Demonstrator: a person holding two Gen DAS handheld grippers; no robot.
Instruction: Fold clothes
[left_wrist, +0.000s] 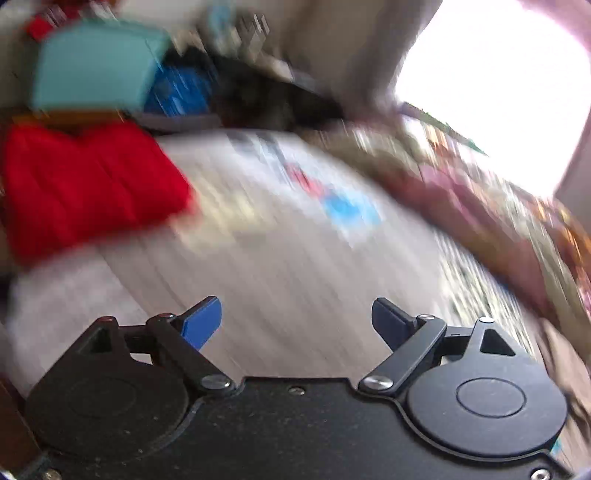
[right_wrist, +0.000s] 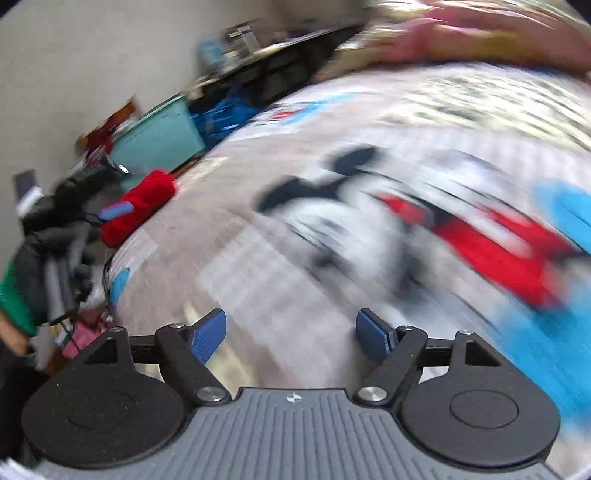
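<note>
Both views are motion-blurred. A folded red garment (left_wrist: 85, 188) lies at the left on a pale bed sheet (left_wrist: 295, 266) printed with cartoon figures. My left gripper (left_wrist: 295, 321) is open and empty above the sheet, to the right of the red garment. My right gripper (right_wrist: 291, 332) is open and empty over the sheet (right_wrist: 277, 280) near a cartoon print (right_wrist: 369, 206). The red garment (right_wrist: 138, 206) shows far left in the right wrist view, with the left gripper (right_wrist: 114, 212) and a gloved hand (right_wrist: 55, 236) beside it.
A teal box (left_wrist: 99, 66) and blue items (left_wrist: 181, 88) stand beyond the bed; the box also shows in the right wrist view (right_wrist: 162, 136). A patterned pink blanket (left_wrist: 498, 221) runs along the right side. A bright window (left_wrist: 498, 81) is at the upper right.
</note>
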